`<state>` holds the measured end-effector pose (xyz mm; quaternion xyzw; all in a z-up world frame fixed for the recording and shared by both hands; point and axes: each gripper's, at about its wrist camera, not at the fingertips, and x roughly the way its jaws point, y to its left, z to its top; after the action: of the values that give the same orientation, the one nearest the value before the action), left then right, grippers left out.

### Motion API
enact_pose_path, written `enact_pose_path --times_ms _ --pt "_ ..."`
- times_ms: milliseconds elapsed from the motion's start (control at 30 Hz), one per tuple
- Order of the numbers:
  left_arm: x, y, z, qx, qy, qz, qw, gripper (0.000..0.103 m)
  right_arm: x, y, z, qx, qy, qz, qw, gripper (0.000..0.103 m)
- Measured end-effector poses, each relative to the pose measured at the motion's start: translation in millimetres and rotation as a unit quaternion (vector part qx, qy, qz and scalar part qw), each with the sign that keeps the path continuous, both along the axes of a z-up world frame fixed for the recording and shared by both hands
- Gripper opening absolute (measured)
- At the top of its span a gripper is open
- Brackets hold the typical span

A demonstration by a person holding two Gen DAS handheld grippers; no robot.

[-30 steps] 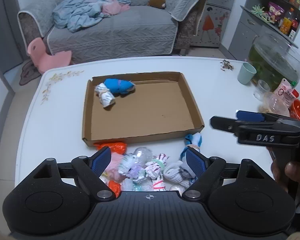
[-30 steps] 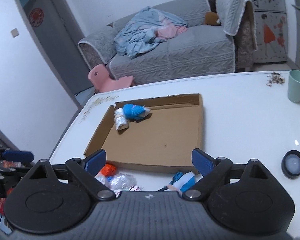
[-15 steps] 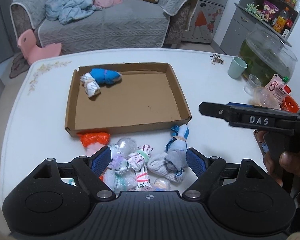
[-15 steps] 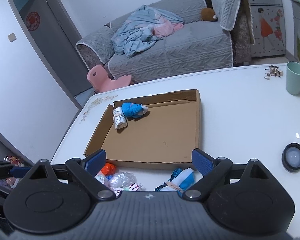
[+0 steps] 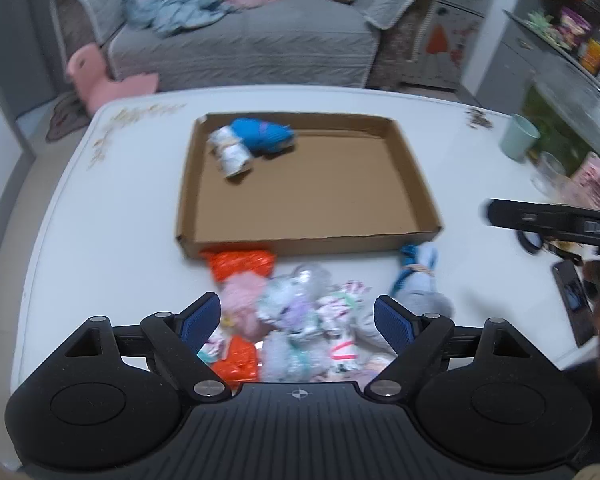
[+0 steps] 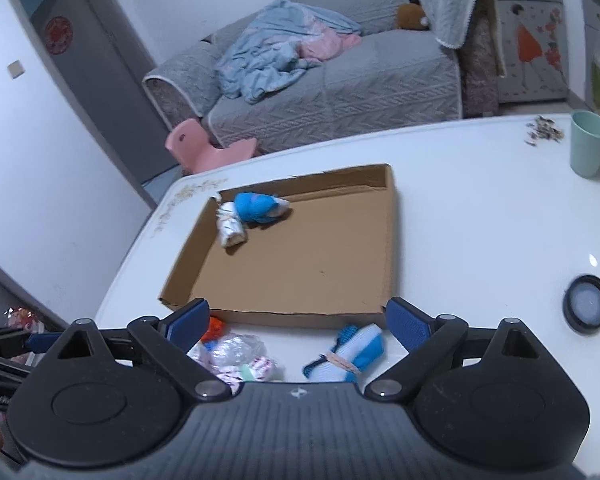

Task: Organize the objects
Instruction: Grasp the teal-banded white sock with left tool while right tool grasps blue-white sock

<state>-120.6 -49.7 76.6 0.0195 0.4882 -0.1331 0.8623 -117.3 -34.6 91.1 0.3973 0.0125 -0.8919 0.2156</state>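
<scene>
A shallow cardboard tray [image 5: 416, 184] [image 6: 390, 240] lies on the white table and holds a blue bundle [image 5: 262, 134] [image 6: 256, 206] and a white patterned bundle [image 5: 230, 154] [image 6: 230, 228] in its far left corner. A pile of small wrapped bundles [image 5: 296, 316] [image 6: 236, 354] lies in front of the tray, with an orange one [image 5: 240, 262] and a blue-and-white one [image 5: 418, 274] [image 6: 352, 354]. My left gripper [image 5: 296, 318] is open above the pile, empty. My right gripper [image 6: 298, 322] is open above the tray's near edge, empty; it also shows in the left wrist view [image 5: 552, 222].
A green cup [image 5: 518, 138] [image 6: 590, 146], a fish bowl [image 5: 568, 108], a glass and snack packets stand at the table's right. A round black lid [image 6: 588, 308] and a phone [image 5: 572, 296] lie near the right edge. A grey sofa [image 6: 340, 80] is behind the table.
Both grippers have pulled back and risen slightly, so more of the pile shows under the left one. Both stayed open. The bundles have not moved.
</scene>
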Motion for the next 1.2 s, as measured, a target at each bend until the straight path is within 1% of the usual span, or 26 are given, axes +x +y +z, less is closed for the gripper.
enact_pose_path --times_ms 67,133,267,300,400,433,500,533,600,667,700,733,767,800,833,867,900,933,967,1067,1167,1200 --pt "6.9 8.0 -12.1 0.001 -0.001 0.012 0.9999 0.087 -2.7 4.6 -1.8 0.004 -0.008 -0.015 1.000 0.095" --pt "14.0 11.4 -27.3 0.014 -0.007 0.014 0.9998 0.088 -6.5 7.0 -4.7 0.012 -0.018 -0.025 0.999 0.095" --pt "30.3 13.8 -66.8 0.028 -0.003 -0.001 0.9996 0.088 -11.2 4.7 -20.7 0.054 -0.045 -0.032 0.997 0.095" --pt "32.6 15.4 -74.7 0.028 -0.005 -0.004 0.9996 0.088 -12.5 3.6 -26.6 0.063 -0.054 -0.033 0.996 0.094" --pt "40.6 28.6 -94.2 0.017 -0.003 0.011 0.9998 0.088 -18.8 0.2 -43.3 0.074 -0.080 -0.037 0.993 0.092" --pt "43.5 34.3 -98.8 0.013 -0.004 0.017 0.9998 0.092 -23.7 -0.6 -50.2 0.079 -0.091 -0.043 0.992 0.091" --pt "46.0 45.0 -103.1 0.000 -0.013 0.026 0.9996 0.099 -32.7 -2.5 -59.8 0.073 -0.112 -0.056 0.989 0.087" --pt "45.8 49.8 -105.0 -0.007 -0.017 0.023 0.9996 0.098 -36.9 -4.3 -63.6 0.066 -0.120 -0.059 0.989 0.087" --pt "43.2 62.4 -104.2 -0.044 -0.021 0.028 0.9984 0.096 -40.6 -10.2 -69.5 0.067 -0.124 -0.059 0.988 0.087" --pt "34.4 79.5 -98.1 -0.093 -0.032 0.040 0.9944 0.096 -41.6 -16.7 -74.3 0.079 -0.126 -0.055 0.987 0.087" --pt "29.1 87.2 -95.0 -0.106 -0.038 0.047 0.9926 0.097 -43.1 -19.1 -77.2 0.083 -0.127 -0.055 0.987 0.087" --pt "25.5 92.0 -93.3 -0.101 -0.041 0.049 0.9928 0.097 -44.1 -20.3 -78.8 0.087 -0.127 -0.056 0.987 0.087" --pt "23.4 95.7 -93.9 -0.083 -0.043 0.051 0.9944 0.097 -44.7 -21.3 -80.2 0.089 -0.127 -0.058 0.986 0.087" --pt "23.5 97.8 -97.9 -0.055 -0.040 0.052 0.9963 0.097 -45.9 -22.3 -81.3 0.093 -0.128 -0.059 0.986 0.087" --pt "24.6 99.3 -104.5 -0.027 -0.032 0.056 0.9976 0.093 -46.2 -22.1 -82.3 0.095 -0.128 -0.061 0.985 0.087" --pt "27.8 100.0 -112.5 -0.008 -0.017 0.058 0.9981 0.090 -47.0 -23.6 -84.4 0.098 -0.129 -0.063 0.985 0.087" --pt "31.5 100.2 -120.5 -0.001 0.002 0.057 0.9984 0.085 -47.6 -23.3 -86.2 0.102 -0.132 -0.066 0.984 0.086" --pt "34.1 99.6 -126.8 0.001 0.015 0.055 0.9984 0.082 -47.7 -22.4 -87.3 0.105 -0.135 -0.067 0.983 0.086" --pt "35.8 98.4 -131.3 0.000 0.021 0.054 0.9983 0.083 -47.8 -22.8 -89.4 0.108 -0.137 -0.068 0.982 0.085" --pt "37.1 89.1 -135.4 -0.007 0.026 0.041 0.9988 0.083 -48.0 -27.2 -96.5 0.123 -0.143 -0.063 0.980 0.081" --pt "38.1 76.4 -136.2 0.012 0.019 0.012 0.9997 0.082 -49.7 -28.1 -101.6 0.133 -0.145 -0.065 0.978 0.076" --pt "39.6 74.5 -139.4 0.018 0.021 0.005 0.9996 0.079 -50.4 -27.3 -103.7 0.130 -0.148 -0.066 0.978 0.073"
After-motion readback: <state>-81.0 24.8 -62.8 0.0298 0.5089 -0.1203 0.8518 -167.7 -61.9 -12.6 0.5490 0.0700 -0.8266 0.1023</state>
